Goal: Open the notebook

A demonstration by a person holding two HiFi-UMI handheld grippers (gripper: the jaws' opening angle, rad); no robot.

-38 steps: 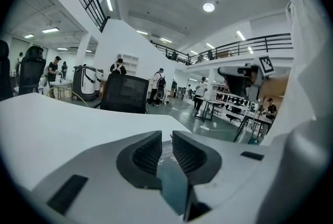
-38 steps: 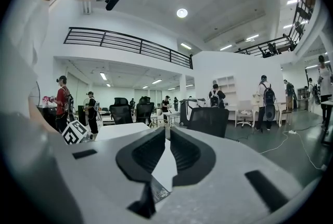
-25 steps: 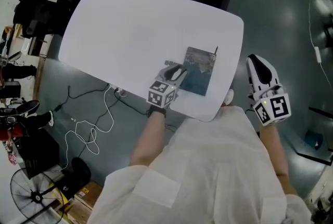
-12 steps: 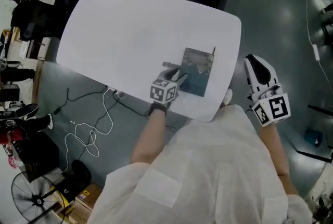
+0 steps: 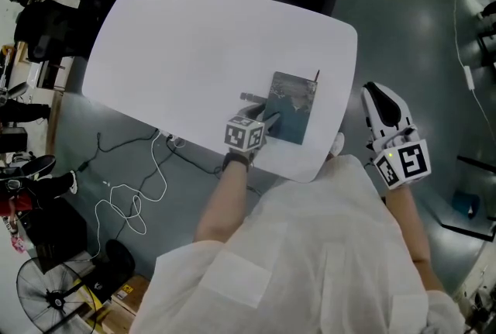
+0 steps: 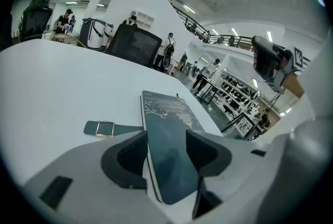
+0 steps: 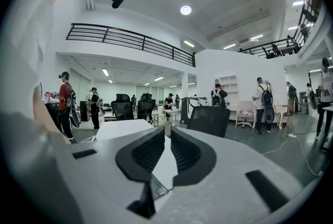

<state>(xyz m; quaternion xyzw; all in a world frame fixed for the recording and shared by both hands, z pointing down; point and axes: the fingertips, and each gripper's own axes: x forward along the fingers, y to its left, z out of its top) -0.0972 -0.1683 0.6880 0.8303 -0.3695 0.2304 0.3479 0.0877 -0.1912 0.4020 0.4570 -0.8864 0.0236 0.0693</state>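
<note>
The big white round-cornered table (image 5: 194, 46) fills the middle of the room below me, and everything that matters sits at its near right corner. There the dark teal hardcover notebook (image 5: 294, 104) lies flat and closed, its long axis running away from the person across the table. The left gripper (image 5: 267, 122) is by far the nearer tool: it dips over the table's near edge and points along that long axis. Its jaws have just been opening and now stand wide, with the notebook's near end between them and neither pad pressing on it. The right gripper (image 5: 380, 96) hangs off the table's right side, well apart, jaws nearly together and empty. A teal strap with a small metal buckle (image 6: 106, 128) lies loose on the table at the notebook's left, where pale page edges show, so I judge the cover lifts from that side.
</note>
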